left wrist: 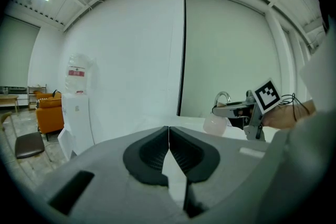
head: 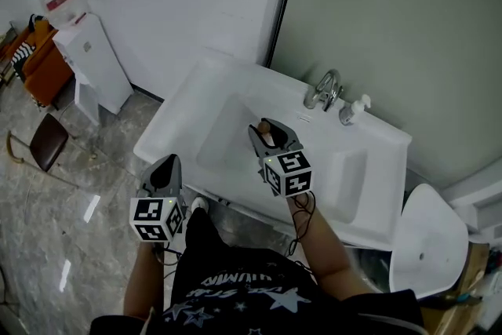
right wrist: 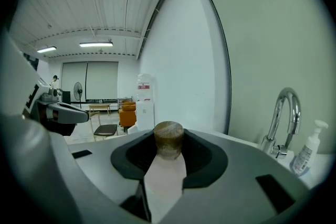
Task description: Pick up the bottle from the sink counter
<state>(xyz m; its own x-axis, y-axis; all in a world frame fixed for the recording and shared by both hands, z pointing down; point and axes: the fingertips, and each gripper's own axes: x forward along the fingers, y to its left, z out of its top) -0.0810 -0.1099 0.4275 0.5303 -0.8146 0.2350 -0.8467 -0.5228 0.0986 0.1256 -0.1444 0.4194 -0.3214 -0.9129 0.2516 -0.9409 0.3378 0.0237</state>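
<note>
Grey left gripper [head: 163,171] is hovering nearest the person, off the front edge of the sink counter [head: 376,192], its jaws pressing together on nothing. Right gripper [head: 271,139] is clamping the pale, brown-capped bottle [right wrist: 166,170] above the white basin [head: 227,145]. Beyond, a chrome faucet [head: 324,90] and a soap dispenser [head: 351,110] are standing on the counter.

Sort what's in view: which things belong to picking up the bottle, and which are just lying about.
Part of the job:
- bottle, brown cap, clamped in the right gripper
- sink counter below it

Just about:
- faucet
- soap pump bottle
- water dispenser
- chair
- left gripper, shut and empty
</note>
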